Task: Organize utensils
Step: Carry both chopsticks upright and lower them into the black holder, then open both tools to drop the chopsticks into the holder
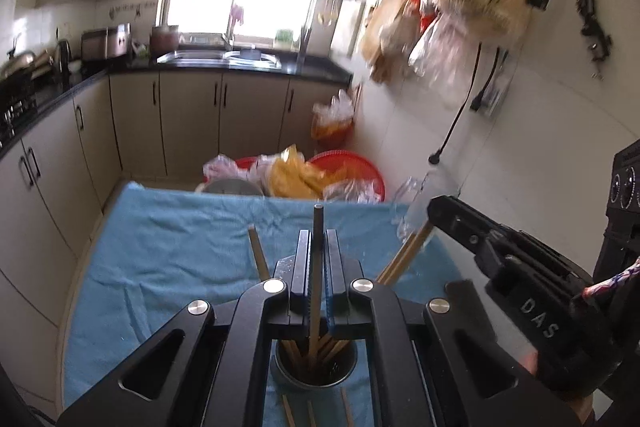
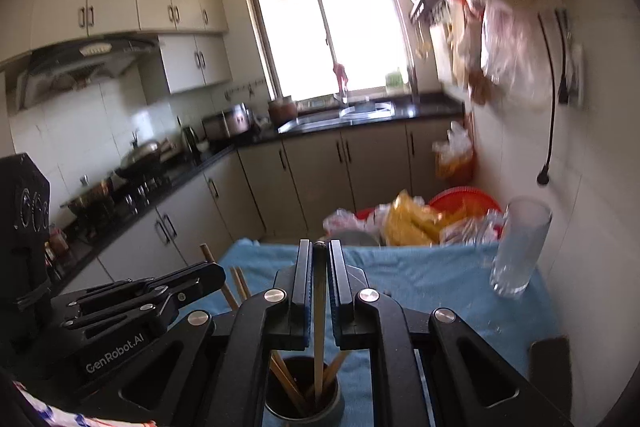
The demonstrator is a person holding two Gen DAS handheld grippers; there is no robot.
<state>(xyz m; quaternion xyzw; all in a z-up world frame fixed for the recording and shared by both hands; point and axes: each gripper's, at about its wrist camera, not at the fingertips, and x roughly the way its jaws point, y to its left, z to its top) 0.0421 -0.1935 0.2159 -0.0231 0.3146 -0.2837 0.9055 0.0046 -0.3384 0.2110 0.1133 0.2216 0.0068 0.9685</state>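
Surface (image 1: 168, 247): blue towel cover, far edge open to floor clutter; wide bare room left and centre.
Glass (image 2: 520, 247): upright near right edge, close to wall; sideways swing of right tool (image 2: 319, 267) may topple it.
Cup (image 1: 316, 367): metal, holds chopsticks, near front edge; drag on stick may tip it.
Left tool (image 1: 318, 255): clamped on one chopstick (image 1: 318, 227).
Right tool: clamped on another.
Loose sticks (image 1: 288, 411) beside cup; tools close, collision risk.

Ahead of you the blue cloth (image 2: 432, 283) lies open, only that tall glass (image 2: 518, 247) blocking far right, cup (image 2: 304, 401) crowding below.
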